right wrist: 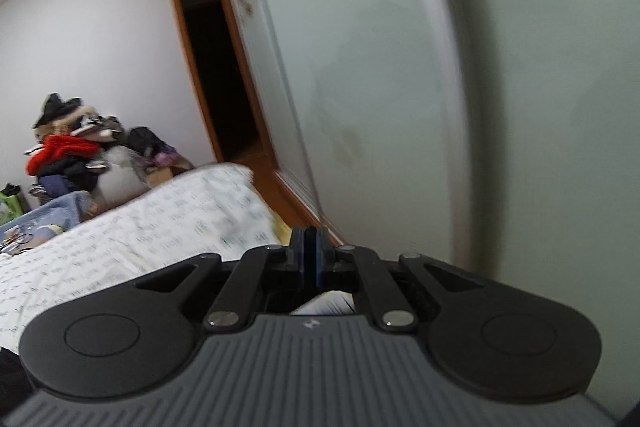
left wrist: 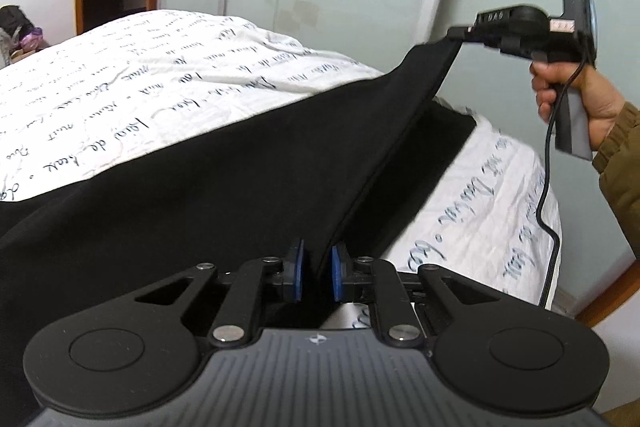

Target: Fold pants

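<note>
Left gripper (left wrist: 316,273) jaws are nearly shut, with a fold of the black pants (left wrist: 224,179) pinched between the blue pads (left wrist: 339,269); a narrow gap is kept only by the cloth. Right gripper (right wrist: 310,255) jaws are pressed together in its own view; what lies between them cannot be told there, but in the left view its tip (left wrist: 460,33) is seen clamped on a corner of the pants, lifted clear of the bed (left wrist: 120,75). The pants are stretched taut between the two grips, raised as a ridge, the rest draped across the near part of the bed, spilling toward its left edge. A second dark layer is seen lying flat under the raised edge, near the bed's right edge, so a lengthwise fold is judged to be in progress, not finished. Nothing is laid down yet: the lifted edge is not carried over or matched to the far edge, and no crosswise fold is seen. Progress is judged early to middle. Waistband and cuffs cannot be distinguished. Blur is seen in the right view.
</note>
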A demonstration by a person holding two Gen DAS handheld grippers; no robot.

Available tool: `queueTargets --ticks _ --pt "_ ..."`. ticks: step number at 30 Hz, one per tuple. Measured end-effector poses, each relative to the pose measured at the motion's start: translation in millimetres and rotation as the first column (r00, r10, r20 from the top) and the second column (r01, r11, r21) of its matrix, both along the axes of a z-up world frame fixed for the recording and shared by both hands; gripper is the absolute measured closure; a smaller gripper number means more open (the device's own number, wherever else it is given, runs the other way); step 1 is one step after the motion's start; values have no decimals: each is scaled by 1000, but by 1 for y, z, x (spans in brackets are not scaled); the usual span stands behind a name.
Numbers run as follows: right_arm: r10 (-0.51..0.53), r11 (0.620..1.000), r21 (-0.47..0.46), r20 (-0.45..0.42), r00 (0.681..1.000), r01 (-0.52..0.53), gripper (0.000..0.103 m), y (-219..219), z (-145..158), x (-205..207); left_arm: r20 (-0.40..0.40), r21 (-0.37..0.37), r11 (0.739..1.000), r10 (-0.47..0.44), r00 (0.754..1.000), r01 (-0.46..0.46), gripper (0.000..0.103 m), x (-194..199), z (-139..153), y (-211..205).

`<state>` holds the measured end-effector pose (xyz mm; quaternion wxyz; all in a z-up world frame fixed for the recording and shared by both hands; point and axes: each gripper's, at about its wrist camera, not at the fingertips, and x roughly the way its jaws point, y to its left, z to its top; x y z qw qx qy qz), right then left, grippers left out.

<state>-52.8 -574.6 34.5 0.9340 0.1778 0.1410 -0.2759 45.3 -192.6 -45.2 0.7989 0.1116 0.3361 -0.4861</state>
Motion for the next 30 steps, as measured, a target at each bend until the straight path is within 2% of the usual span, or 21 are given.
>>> queueTargets --ticks 5,9,19,20,21,23,26,30 --pt "-63 992 109 -21 998 65 98 -15 -43 -21 32 30 999 -32 999 31 89 -9 -3 -3" --pt "-84 987 130 -52 995 90 98 -16 -66 -26 38 38 998 -45 998 44 89 -12 -3 -3" --pt "-119 981 146 -51 992 125 98 -8 -77 -41 45 60 996 -67 997 64 89 -15 -6 -3" --pt "-127 980 148 -56 990 134 95 -9 -79 -41 37 60 997 -57 998 55 89 -14 -6 -2" --pt "-141 979 140 -69 988 149 84 -10 -80 -41 27 57 997 -53 998 52 89 -14 -6 -2" --pt "-168 976 121 -103 980 180 76 -11 -82 -41 28 57 997 -58 998 57 89 -15 -4 0" --pt "-182 971 149 -55 982 188 76 -11 -79 -52 30 53 997 -62 998 60 88 -16 0 1" --pt "-143 950 283 27 989 130 76 -13 -79 -64 15 9 997 -73 997 73 88 -18 7 6"
